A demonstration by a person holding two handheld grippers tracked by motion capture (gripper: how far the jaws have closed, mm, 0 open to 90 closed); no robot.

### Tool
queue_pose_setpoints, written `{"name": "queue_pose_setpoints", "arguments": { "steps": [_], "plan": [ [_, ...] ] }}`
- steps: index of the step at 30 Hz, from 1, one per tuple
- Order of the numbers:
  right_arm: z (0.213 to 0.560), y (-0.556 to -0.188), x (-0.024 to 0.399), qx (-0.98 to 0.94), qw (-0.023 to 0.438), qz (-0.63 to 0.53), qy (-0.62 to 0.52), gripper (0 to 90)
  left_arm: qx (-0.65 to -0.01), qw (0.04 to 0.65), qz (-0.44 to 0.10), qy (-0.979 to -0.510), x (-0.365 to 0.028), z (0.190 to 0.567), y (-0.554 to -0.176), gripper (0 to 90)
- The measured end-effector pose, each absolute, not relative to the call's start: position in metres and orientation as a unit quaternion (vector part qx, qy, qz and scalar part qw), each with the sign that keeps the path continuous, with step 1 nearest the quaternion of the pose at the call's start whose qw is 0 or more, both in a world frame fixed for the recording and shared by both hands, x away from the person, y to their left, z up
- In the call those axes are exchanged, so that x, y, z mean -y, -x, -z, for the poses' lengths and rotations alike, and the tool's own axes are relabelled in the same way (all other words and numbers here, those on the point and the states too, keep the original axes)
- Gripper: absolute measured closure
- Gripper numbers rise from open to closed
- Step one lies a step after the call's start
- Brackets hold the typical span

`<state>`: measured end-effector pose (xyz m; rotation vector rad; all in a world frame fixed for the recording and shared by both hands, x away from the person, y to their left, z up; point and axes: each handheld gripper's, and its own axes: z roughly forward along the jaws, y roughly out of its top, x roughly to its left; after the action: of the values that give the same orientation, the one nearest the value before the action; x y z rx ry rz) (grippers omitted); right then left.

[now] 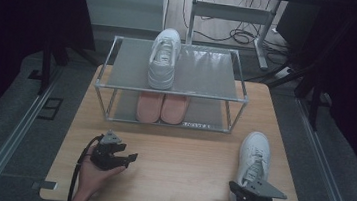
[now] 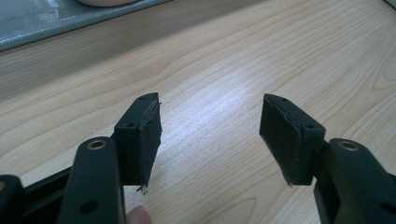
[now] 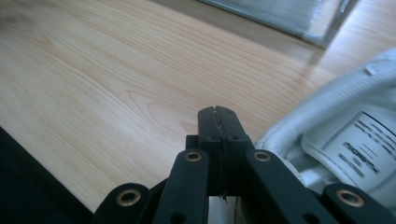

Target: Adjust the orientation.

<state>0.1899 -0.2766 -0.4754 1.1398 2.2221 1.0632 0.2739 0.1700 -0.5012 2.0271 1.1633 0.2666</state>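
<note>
Two white shoes are in play from the high view: one sits on the top shelf of the rack (image 1: 122, 42) at the far side of the table (image 1: 185, 156), and the other white shoe (image 1: 252, 161) lies on the near right of the table, toe pointing far, with a pink pair (image 1: 161, 108) on the lower shelf. The right gripper (image 1: 246, 198) hangs at that near shoe's heel, while the left gripper (image 1: 127, 158) rests in a hand over bare wood at the near left, well apart from any shoe. From the left gripper view, its jaws stand wide apart with nothing between them, only table grain beyond. From the right gripper view, the jaws are pressed together with nothing visible between the pads, and the shoe's heel collar (image 3: 299, 126) curves just to their right. As I judge it, the step in hand is taking this shoe to join its mate, so the closed claw should part first, straddle the heel collar with one pad inside and one outside, then squeeze firmly and lift level so the toe does not drag.
</note>
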Motion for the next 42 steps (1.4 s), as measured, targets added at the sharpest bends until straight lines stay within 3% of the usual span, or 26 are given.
{"name": "queue_pose_setpoints", "arguments": {
  "steps": [42],
  "plan": [
    [0.473,-0.186,0.365,-0.758,0.241,-0.347,-0.496,89.5,-0.455,0.383,-0.104,-0.797,-0.172,0.502,-0.275,39.1]
  ]
}}
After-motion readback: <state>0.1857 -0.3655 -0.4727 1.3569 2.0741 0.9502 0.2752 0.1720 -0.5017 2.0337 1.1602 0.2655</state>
